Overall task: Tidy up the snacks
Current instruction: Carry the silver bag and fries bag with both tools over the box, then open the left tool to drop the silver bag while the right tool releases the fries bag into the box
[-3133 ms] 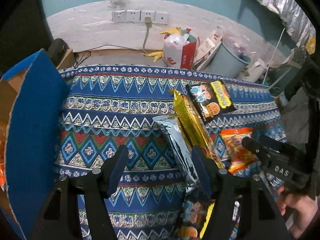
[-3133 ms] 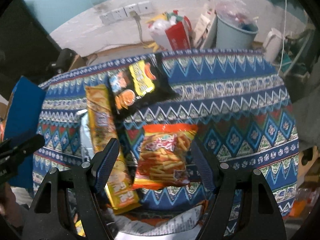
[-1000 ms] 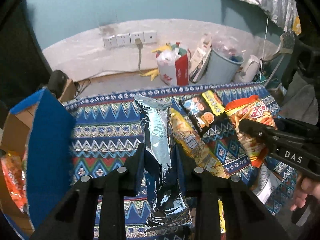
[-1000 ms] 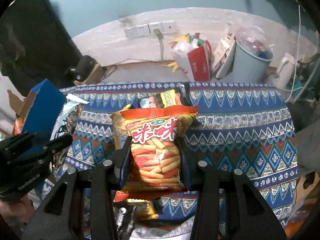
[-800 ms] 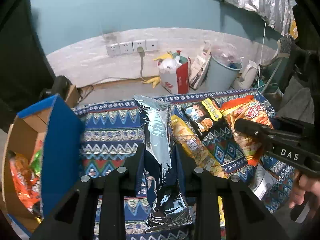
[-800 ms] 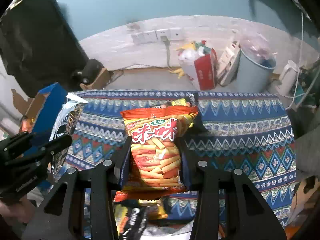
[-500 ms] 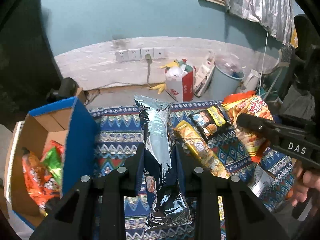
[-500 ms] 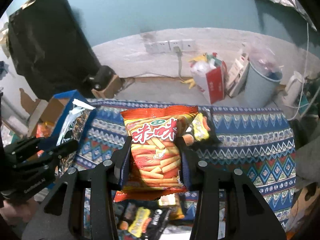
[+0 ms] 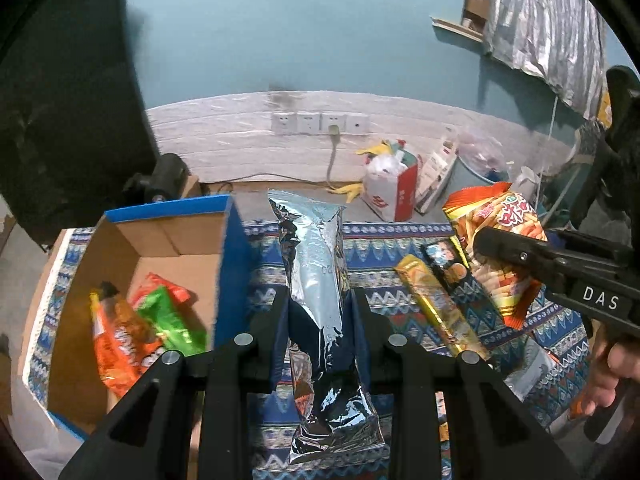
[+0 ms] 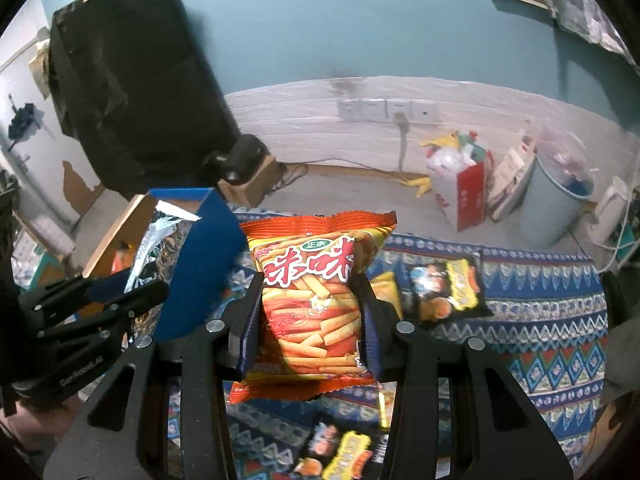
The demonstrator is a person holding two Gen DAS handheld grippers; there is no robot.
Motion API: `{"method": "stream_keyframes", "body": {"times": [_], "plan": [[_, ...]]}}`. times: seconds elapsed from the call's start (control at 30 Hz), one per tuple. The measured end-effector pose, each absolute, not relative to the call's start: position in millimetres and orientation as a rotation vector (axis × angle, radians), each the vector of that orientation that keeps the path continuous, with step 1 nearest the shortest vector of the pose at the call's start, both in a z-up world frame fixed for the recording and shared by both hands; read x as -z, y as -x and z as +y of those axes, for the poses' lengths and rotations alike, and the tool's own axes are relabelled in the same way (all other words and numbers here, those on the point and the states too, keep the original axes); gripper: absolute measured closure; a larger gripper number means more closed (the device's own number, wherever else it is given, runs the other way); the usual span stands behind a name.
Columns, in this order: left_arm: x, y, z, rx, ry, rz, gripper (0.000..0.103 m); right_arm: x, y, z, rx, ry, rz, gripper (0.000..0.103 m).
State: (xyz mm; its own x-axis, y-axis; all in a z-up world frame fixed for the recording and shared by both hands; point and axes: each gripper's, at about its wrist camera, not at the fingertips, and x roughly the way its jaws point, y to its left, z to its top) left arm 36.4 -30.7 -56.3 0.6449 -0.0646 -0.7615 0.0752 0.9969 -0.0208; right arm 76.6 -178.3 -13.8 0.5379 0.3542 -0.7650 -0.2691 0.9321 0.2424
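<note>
My left gripper (image 9: 320, 304) is shut on a long silver foil snack bag (image 9: 320, 276), held upright above the patterned cloth. My right gripper (image 10: 310, 300) is shut on an orange bag of stick snacks (image 10: 316, 292), also lifted; the same orange bag (image 9: 500, 240) shows at the right of the left wrist view. The open cardboard box with blue flaps (image 9: 168, 240) stands at the left and holds an orange packet (image 9: 116, 344) and a green packet (image 9: 172, 320). The silver bag (image 10: 156, 248) and left gripper (image 10: 116, 300) appear near the box (image 10: 200, 264) in the right wrist view.
On the patterned cloth (image 9: 400, 248) lie a yellow long packet (image 9: 436, 308) and a black packet (image 10: 444, 284); another black-yellow packet (image 10: 340, 452) lies near the front. Behind the table are a red-white bag (image 10: 460, 196), a blue bin (image 10: 556, 204) and wall sockets (image 9: 320, 124).
Both grippers rose and shifted left with their bags still gripped. The box interior with its packets came into the left wrist view, and the table now sits lower in both views.
</note>
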Motion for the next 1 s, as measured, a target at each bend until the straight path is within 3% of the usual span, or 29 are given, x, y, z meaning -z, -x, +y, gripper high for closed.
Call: {"method": "stream_keyframes", "body": {"times": [0.5,1.0], "plan": [[60,-27,51,-0.022,0.070,0.871,0.074,16,-90,-100,-0.482,-0.047,0.950,0.062],[107,-38,102,-0.074,0.148,0.997,0.073,27,-101,-45,-0.541,-0.025,0.986,0.062]]}}
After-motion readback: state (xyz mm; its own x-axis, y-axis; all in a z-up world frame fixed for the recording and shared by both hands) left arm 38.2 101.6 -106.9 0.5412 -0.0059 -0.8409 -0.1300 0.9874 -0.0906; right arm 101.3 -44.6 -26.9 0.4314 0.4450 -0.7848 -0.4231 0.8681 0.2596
